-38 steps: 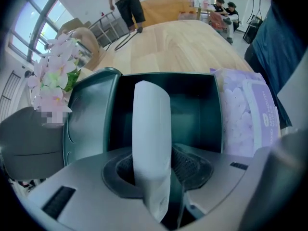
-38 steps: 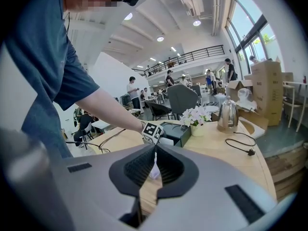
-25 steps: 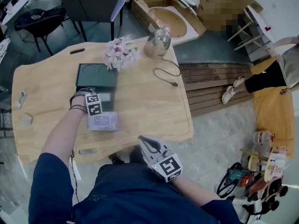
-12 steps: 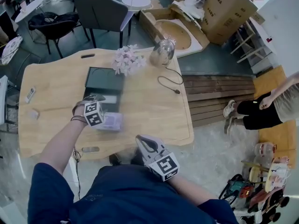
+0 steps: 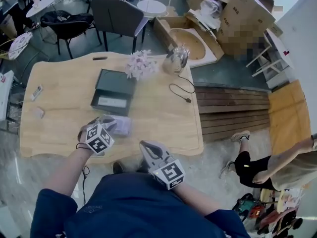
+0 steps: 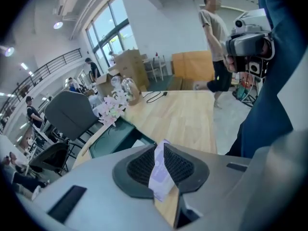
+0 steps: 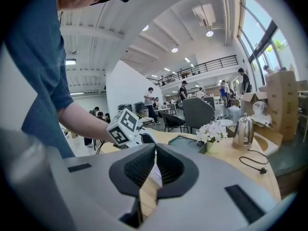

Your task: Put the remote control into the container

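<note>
Found the left tool [image 6: 161, 163] closing on a lavender packet [image 5: 122, 126], the right tool [image 7: 155, 165] clenched empty, the remote control [image 5: 36, 92] lying near the surface's [image 5: 158, 118] left edge, left of the container [image 5: 116, 78], nearer the left tool.

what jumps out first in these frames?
The left gripper stands out first: its jaws are closing on a pale purple packet near the wooden table's front edge. Behind it sits a dark open container, with pale pink flowers and a kettle at the far edge. The right gripper hangs off the table by the person's body, jaws together and empty.
</note>
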Available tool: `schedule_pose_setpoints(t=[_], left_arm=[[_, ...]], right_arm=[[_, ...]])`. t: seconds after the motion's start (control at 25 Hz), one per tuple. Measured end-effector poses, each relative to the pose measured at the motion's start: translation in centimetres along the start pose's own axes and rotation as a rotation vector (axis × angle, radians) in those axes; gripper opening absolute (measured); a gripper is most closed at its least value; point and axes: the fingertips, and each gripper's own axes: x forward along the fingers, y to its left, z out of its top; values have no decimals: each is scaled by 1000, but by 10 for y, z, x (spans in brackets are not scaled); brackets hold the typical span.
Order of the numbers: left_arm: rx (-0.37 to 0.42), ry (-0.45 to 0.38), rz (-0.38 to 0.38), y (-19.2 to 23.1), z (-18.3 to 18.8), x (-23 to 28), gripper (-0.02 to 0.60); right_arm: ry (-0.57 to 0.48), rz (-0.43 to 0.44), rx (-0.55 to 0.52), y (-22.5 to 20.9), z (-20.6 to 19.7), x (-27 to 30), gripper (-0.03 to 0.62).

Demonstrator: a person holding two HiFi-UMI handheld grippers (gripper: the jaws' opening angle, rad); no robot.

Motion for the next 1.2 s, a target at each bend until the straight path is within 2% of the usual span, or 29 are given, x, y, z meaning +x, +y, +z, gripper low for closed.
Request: schedule_pose_setpoints(t=[0.32,0.64,0.76,1.0,1.2], left_arm=[[-127,-186,28,-46,43,-63,40],[-324,-497,25,-69,96,-139,32],[-357,-602,20,-77,103,-153,32],[-361,-675,-14,-92,103,-159,32],[-362,-675,-21,-93,102,-161,32]], right_arm=[[-8,23,-21,11,3,-1,20],[-9,57,-36,25,5,3,20],[-20,73,-52,33,8,6,19],[-54,113,-77,44,15,9,18],[-57,142,-81,51,18,13,18]])
